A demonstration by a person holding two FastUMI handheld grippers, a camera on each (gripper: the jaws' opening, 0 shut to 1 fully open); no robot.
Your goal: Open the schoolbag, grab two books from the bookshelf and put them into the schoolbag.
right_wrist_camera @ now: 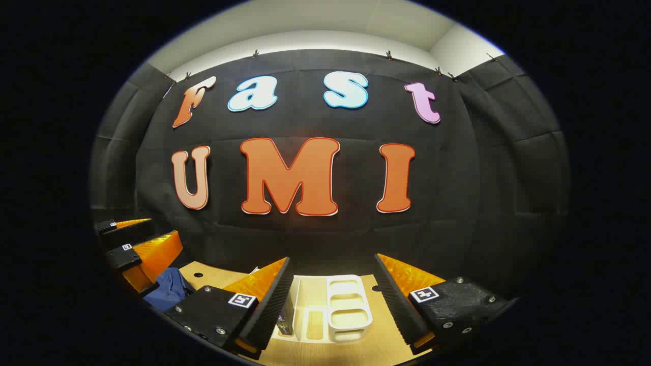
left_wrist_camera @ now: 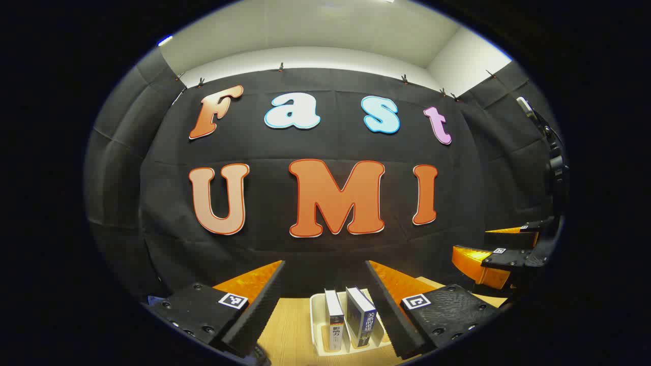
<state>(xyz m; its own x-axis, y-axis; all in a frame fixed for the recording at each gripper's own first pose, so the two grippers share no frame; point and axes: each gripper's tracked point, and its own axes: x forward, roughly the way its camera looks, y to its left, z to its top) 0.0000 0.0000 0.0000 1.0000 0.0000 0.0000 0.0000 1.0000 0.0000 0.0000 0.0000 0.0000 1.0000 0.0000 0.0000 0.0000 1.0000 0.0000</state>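
Between the spread fingers of the left tool [left_wrist_camera: 325, 305], which grips nothing, two books [left_wrist_camera: 350, 319] stand upright in a white bookshelf [left_wrist_camera: 316, 315] on the wooden worktop [left_wrist_camera: 287, 325], spines toward the camera, long axes vertical, likely so they can be pinched from above. Off to one side the right tool [right_wrist_camera: 333, 310] also hangs wide and empty over the rack, a blue schoolbag [right_wrist_camera: 170, 290] lying at the worktop's left edge

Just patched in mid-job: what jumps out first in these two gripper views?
In the left gripper view, two books stand upright in a white bookshelf on the wooden table, framed by the open left gripper. The other gripper hangs at that view's right edge. In the right gripper view, the open right gripper faces the rack's empty slots, and blue cloth, perhaps the schoolbag, lies at lower left.
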